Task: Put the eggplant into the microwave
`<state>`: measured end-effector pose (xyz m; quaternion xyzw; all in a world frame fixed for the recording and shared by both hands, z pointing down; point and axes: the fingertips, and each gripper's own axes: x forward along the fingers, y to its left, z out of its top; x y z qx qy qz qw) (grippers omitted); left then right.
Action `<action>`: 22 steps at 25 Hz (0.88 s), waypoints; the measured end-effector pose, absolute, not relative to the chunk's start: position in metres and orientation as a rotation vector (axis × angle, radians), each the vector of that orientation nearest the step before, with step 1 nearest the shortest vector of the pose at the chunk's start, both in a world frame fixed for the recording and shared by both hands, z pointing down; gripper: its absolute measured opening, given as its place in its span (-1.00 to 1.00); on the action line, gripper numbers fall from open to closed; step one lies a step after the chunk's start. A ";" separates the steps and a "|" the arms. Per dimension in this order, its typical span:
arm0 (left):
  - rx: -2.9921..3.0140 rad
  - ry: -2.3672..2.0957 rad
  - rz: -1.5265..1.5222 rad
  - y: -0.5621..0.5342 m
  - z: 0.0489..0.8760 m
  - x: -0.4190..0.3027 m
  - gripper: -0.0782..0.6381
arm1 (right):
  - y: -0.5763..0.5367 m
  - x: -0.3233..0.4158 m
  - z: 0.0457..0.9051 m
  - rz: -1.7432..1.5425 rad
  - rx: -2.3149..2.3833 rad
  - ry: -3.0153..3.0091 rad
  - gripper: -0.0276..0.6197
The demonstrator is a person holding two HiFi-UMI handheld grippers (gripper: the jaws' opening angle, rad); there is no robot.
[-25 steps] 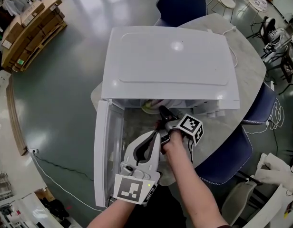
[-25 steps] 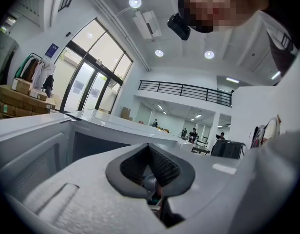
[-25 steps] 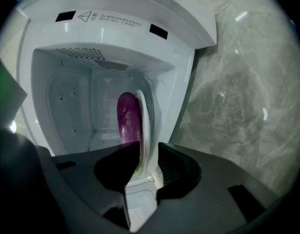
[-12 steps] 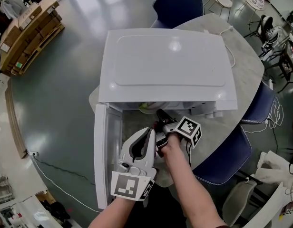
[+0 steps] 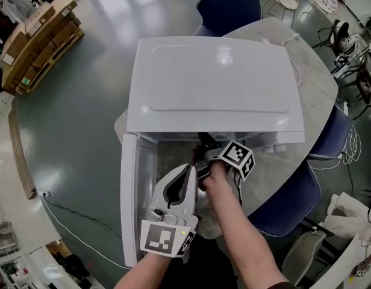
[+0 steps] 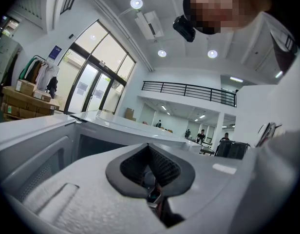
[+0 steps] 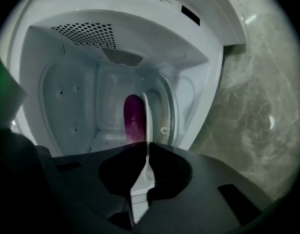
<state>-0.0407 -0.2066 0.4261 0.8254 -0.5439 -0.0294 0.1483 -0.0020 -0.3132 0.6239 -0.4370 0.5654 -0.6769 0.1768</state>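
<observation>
glossy purple eggplant (image 7: 133,117) already sits inside the boxy white microwave oven (image 7: 77,87), just past our right tool (image 7: 145,144), jaws pressed together on nothing, left tool (image 6: 148,146) likewise closed and empty; next we back out and shut the open white door (image 5: 136,191).

The microwave (image 5: 215,83) is white outside and in, with a patch of dark dots on its ceiling. The eggplant (image 7: 134,118) is deep purple. The table (image 7: 247,106) is veined grey marble. The left gripper (image 5: 190,170) is white with black pads and the right gripper (image 5: 203,142) is black. Both carry black-and-white square markers. The far chair (image 5: 229,5) is navy.
</observation>
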 end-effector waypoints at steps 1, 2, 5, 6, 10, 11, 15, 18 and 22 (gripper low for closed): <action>2.372 -1.565 -0.084 -0.207 0.426 -0.041 -0.76 | -0.316 -0.003 0.625 -1.914 -1.241 1.606 -0.85; 2.371 -1.566 -0.084 -0.207 0.426 -0.041 -0.76 | -0.318 -0.003 0.626 -1.912 -1.245 1.611 -0.85; 2.371 -1.565 -0.086 -0.207 0.426 -0.039 -0.76 | -0.324 -0.004 0.627 -1.900 -1.256 1.624 -0.85; 2.371 -1.564 -0.085 -0.206 0.426 -0.038 -0.76 | -0.327 -0.003 0.626 -1.891 -1.262 1.631 -0.85; 2.369 -1.571 -0.087 -0.205 0.425 -0.040 -0.76 | -0.337 -0.004 0.621 -1.845 -1.277 1.654 -0.85; 2.368 -1.573 -0.087 -0.205 0.424 -0.041 -0.76 | -0.340 -0.004 0.620 -1.833 -1.279 1.658 -0.85; 2.361 -1.581 -0.083 -0.205 0.425 -0.042 -0.76 | -0.346 -0.004 0.615 -1.773 -1.306 1.736 -0.85; 2.360 -1.586 -0.086 -0.205 0.424 -0.043 -0.76 | -0.344 -0.005 0.612 -1.692 -1.369 1.873 -0.81; 2.361 -1.583 -0.085 -0.204 0.424 -0.043 -0.76 | -0.341 -0.003 0.612 -1.526 -1.513 2.126 -0.72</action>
